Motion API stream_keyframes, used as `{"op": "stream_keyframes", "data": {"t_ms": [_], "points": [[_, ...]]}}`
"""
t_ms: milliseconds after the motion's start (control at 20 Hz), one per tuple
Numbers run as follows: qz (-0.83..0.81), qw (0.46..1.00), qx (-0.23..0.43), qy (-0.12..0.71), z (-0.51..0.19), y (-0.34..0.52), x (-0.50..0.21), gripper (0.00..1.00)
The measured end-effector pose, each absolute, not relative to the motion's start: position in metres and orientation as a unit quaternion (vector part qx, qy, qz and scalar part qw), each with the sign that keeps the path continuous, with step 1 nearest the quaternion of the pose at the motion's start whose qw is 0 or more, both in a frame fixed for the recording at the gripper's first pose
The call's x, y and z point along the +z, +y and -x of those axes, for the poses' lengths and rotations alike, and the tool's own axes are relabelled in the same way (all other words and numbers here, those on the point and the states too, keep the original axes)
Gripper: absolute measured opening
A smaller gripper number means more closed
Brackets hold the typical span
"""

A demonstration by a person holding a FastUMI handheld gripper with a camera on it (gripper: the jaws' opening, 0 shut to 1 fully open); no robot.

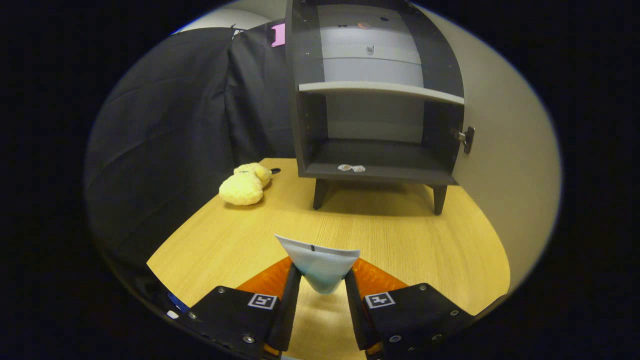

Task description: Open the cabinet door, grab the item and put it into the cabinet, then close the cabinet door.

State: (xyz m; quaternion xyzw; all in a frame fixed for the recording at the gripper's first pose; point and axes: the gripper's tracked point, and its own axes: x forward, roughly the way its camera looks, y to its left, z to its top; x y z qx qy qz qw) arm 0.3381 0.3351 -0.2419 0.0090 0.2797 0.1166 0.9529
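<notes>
Between the two fingers of the tongs (322, 280) sits a small pale blue-and-white packet (320, 267), folded to a cone shape with its point down; both fingers press against its sides, so the tongs are clamped on it. The tongs are held low and level above the light wooden tabletop (400, 240), pointing toward the dark grey cabinet (375, 100) on short legs that stands well beyond the fingers. Its pale door (505, 150) is swung open to the right, showing a light shelf (380, 90) and two small wrapped pieces (351, 168) on the cabinet floor. A fluffy yellow plush toy (245, 184) lies left of the cabinet.
</notes>
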Motion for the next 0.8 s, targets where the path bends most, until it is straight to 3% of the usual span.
{"op": "stream_keyframes", "data": {"t_ms": [800], "points": [[-0.05,0.979,0.106,0.165,-0.509,0.302,-0.019,0.49]]}}
